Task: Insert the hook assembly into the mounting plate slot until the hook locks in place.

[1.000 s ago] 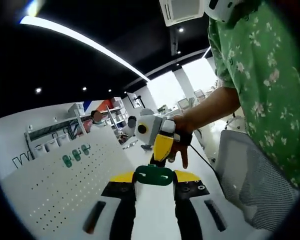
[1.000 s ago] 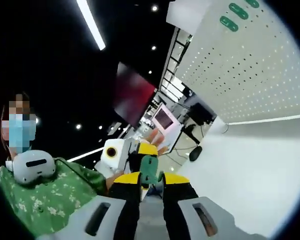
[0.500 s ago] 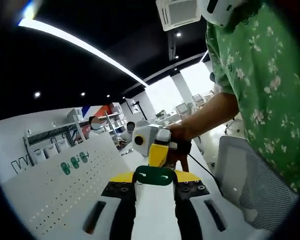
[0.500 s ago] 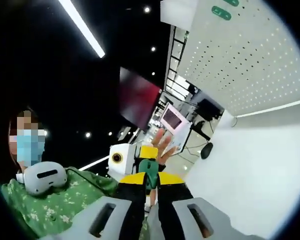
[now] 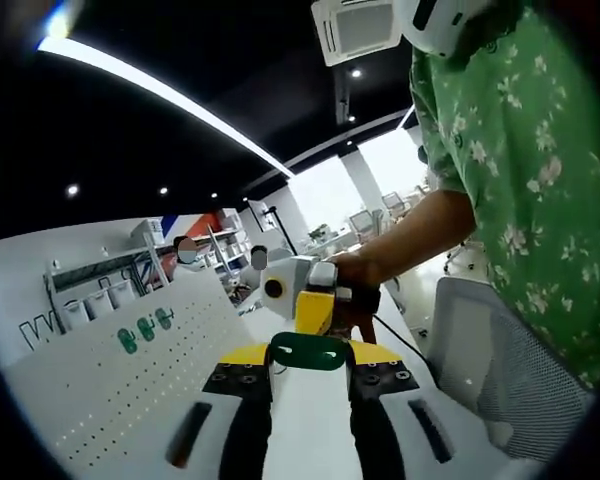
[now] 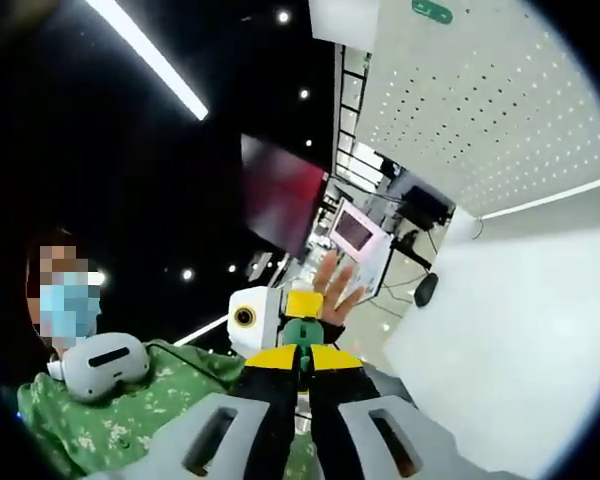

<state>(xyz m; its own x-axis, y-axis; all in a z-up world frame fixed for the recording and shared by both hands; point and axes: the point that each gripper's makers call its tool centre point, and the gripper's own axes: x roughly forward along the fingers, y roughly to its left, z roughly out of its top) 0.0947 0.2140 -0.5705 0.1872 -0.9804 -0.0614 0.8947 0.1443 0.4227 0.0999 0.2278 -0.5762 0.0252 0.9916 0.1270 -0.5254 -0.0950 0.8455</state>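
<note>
In the left gripper view, my left gripper (image 5: 309,352) is shut on a green mounting plate (image 5: 309,350) with two slots, held flat across its yellow tips. Just behind the plate, the right gripper (image 5: 313,312) comes in, held by a hand. In the right gripper view, my right gripper (image 6: 302,362) has its jaws nearly together on a thin piece, the hook assembly, which is mostly hidden. Straight ahead of its tips the green plate (image 6: 301,332) appears edge-on, and a hand (image 6: 335,285) is behind it.
A white pegboard (image 5: 110,385) stands at the left, with green plates (image 5: 145,328) mounted on it; it appears again as the pegboard (image 6: 480,110). A white table (image 6: 520,330) lies below. A person in a green floral shirt (image 5: 520,170) and a mesh chair (image 5: 505,375) are at the right.
The right gripper's jaws have drawn closer together around the thin piece. Both views have shifted a little; the right gripper stays just behind the green plate.
</note>
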